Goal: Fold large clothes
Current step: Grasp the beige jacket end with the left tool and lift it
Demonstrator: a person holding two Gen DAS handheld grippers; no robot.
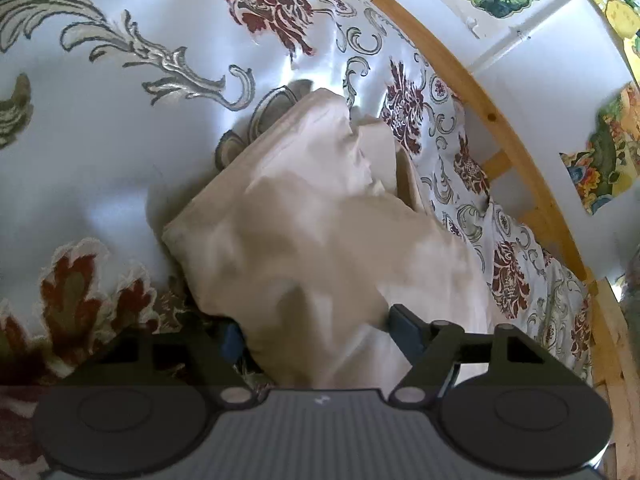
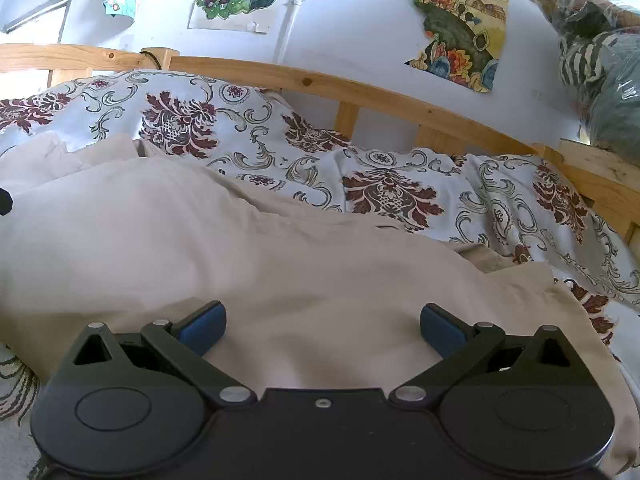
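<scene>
A large beige garment (image 1: 304, 216) lies bunched on a bed with a white floral bedspread (image 1: 120, 120). My left gripper (image 1: 316, 332) is open, its blue-padded fingers (image 1: 406, 330) wide apart on either side of a raised fold of the cloth, which fills the gap between them. In the right wrist view the same garment (image 2: 200, 240) spreads flat and wide across the bedspread (image 2: 400, 184). My right gripper (image 2: 322, 326) is open and hovers just over the cloth, with nothing between its fingers (image 2: 202, 326).
A wooden bed rail (image 2: 320, 80) runs along the far side of the bed against a white wall with posters (image 2: 460, 24). It also shows in the left wrist view (image 1: 500, 120). Bagged soft items (image 2: 600, 60) sit at the right on the rail's end.
</scene>
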